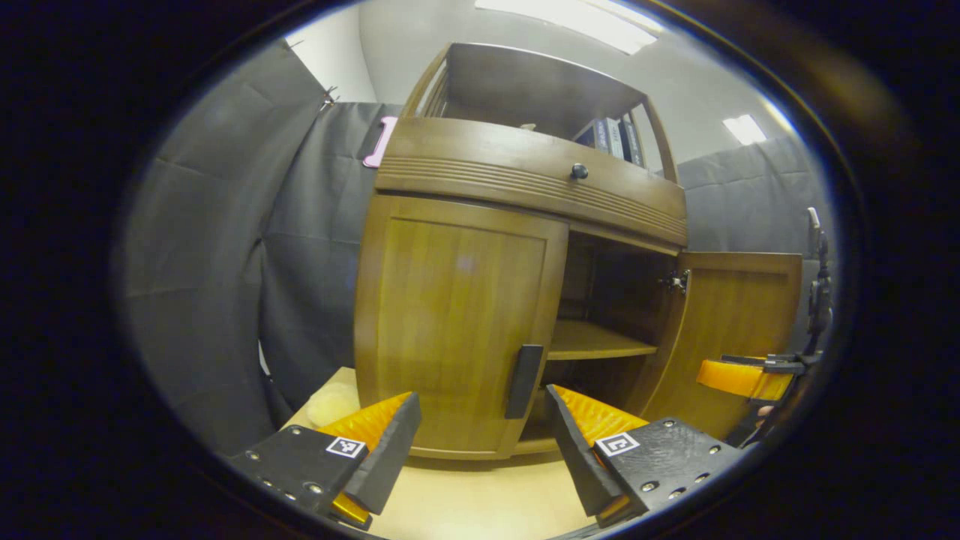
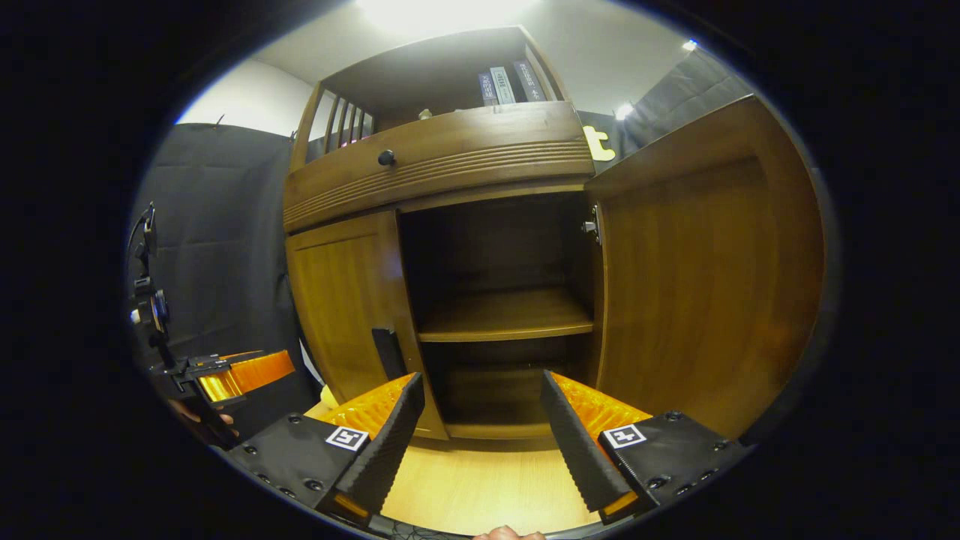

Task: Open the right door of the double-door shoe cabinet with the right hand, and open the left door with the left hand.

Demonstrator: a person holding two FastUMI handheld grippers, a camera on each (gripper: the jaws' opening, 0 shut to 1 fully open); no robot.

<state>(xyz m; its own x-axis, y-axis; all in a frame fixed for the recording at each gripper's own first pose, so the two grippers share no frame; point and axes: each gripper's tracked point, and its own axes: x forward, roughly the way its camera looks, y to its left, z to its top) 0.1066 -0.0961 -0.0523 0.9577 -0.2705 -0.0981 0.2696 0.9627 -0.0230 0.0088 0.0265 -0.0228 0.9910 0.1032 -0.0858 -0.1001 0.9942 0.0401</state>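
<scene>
A brown wooden shoe cabinet [image 1: 525, 172] stands on a pale tabletop. Its left door [image 1: 457, 315] is closed, with a dark vertical handle [image 1: 523, 381] at its inner edge. The right door [image 1: 739, 330] is swung open, showing a shelf [image 1: 600, 343] inside. My left gripper [image 1: 480, 442] is open, just in front of the left door's handle with nothing between its fingers. In the right gripper view, the open right door [image 2: 697, 277] stands at the right, the left door [image 2: 345, 300] is closed, and my right gripper [image 2: 480, 442] is open and empty before the open compartment [image 2: 502, 315].
A drawer with a round dark knob [image 1: 578, 171] sits above the doors, and books [image 1: 611, 139] stand on the top shelf. The other gripper [image 1: 746, 377] shows at the right of the left gripper view. Black cloth walls surround the cabinet. A pale soft object [image 1: 334, 403] lies left of the cabinet.
</scene>
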